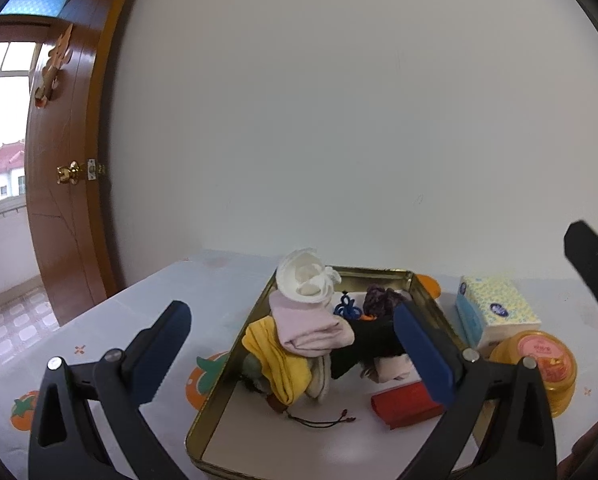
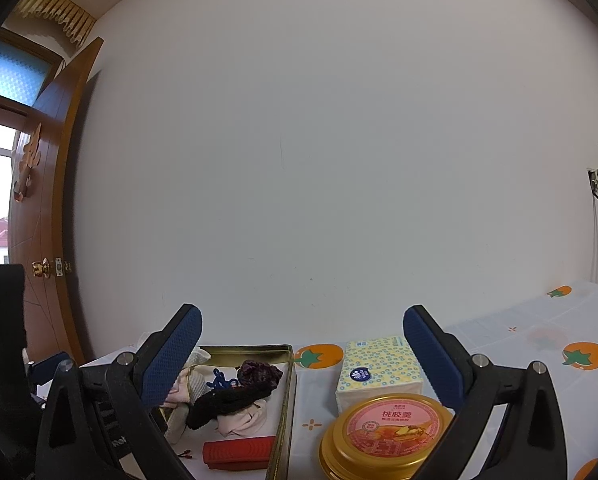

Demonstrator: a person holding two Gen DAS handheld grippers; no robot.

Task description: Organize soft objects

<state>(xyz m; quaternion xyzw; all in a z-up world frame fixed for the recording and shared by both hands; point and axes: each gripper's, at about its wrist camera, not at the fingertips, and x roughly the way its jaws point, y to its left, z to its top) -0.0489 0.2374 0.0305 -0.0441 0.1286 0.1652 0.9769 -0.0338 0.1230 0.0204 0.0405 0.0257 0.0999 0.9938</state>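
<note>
A gold metal tray (image 1: 229, 360) (image 2: 287, 392) holds a pile of soft things: a white cloth (image 1: 305, 282), a pink cloth (image 1: 313, 330), a yellow cloth (image 1: 279, 364), a black cloth (image 1: 371, 340) (image 2: 231, 400), a dark purple scrunchie (image 1: 383, 298) (image 2: 259, 374), a blue knotted cord (image 1: 347, 308) (image 2: 219, 380) and a red pouch (image 1: 407, 404) (image 2: 239, 454). My left gripper (image 1: 295, 356) hangs open above the tray's near end, nothing between its fingers. My right gripper (image 2: 303, 360) is open over the tray's right rim and the table, also empty.
Right of the tray stand a tissue pack (image 1: 495, 312) (image 2: 379, 368) and a gold round tin with a pink label (image 1: 539, 364) (image 2: 387, 436). The table (image 1: 179, 292) carries an orange-fruit print cloth and meets a white wall. A brown door (image 1: 67, 160) stands at the left.
</note>
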